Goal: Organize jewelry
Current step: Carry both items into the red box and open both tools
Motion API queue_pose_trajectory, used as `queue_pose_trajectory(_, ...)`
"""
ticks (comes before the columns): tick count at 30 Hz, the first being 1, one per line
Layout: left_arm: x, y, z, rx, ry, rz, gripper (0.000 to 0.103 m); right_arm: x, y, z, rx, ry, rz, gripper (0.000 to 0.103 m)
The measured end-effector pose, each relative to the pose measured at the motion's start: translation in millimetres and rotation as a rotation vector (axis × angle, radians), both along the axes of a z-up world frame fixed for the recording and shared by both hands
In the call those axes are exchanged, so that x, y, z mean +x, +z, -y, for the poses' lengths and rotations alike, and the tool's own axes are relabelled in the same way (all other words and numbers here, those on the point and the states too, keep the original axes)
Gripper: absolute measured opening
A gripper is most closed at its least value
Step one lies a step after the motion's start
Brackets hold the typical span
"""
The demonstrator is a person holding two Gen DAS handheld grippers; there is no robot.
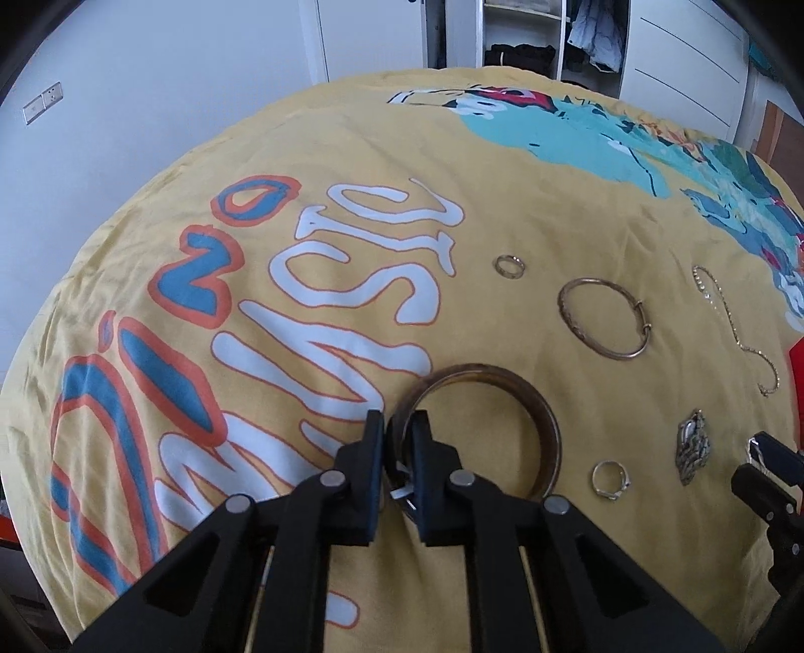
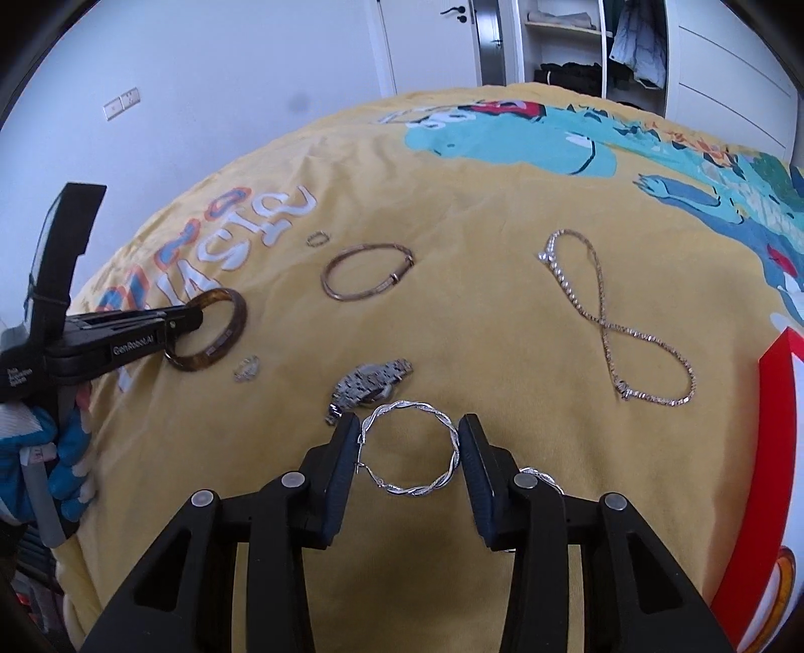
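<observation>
Left wrist view: the left gripper (image 1: 399, 427) is pinched on the rim of a brown bangle (image 1: 532, 402) lying on a yellow bedspread (image 1: 301, 125). The right gripper (image 2: 409, 432) is held spread around a twisted silver hoop (image 2: 442, 437), not yet closed. A squeeze and lift seems called for next. Beyond are counted one watch (image 2: 369, 384), two rings, one gold bracelet (image 2: 367, 271) and one chain necklace (image 2: 603, 311).

You're facing a white wall (image 1: 166, 100) with sockets (image 1: 42, 103), an open wardrobe (image 2: 568, 45) standing beyond the yellow bed (image 2: 477, 201)
</observation>
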State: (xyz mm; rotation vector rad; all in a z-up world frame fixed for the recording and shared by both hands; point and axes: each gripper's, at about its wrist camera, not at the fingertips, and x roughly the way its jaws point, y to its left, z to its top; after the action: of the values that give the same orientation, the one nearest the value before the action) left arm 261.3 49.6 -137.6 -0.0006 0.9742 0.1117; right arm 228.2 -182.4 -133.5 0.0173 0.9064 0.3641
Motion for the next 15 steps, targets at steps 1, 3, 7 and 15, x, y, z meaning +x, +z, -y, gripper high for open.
queue_pose_trajectory(1, -2, 4, -1, 0.0, 0.002, 0.006, 0.009, -2, 5, 0, 0.005, 0.001, 0.008, 0.04)
queue_pose_trajectory(3, -7, 12, -2, 0.009, 0.005, 0.018, 0.009, -7, 18, 0, 0.021, 0.0, 0.027, 0.04)
queue_pose_trajectory(7, -19, 32, -4, 0.026, 0.009, 0.043, 0.009, -19, 40, 9, 0.043, -0.018, 0.058, 0.04)
queue_pose_trajectory(15, -34, 68, 38, -0.003, -0.063, 0.089, 0.009, -46, 67, 79, 0.046, -0.151, 0.093, 0.04)
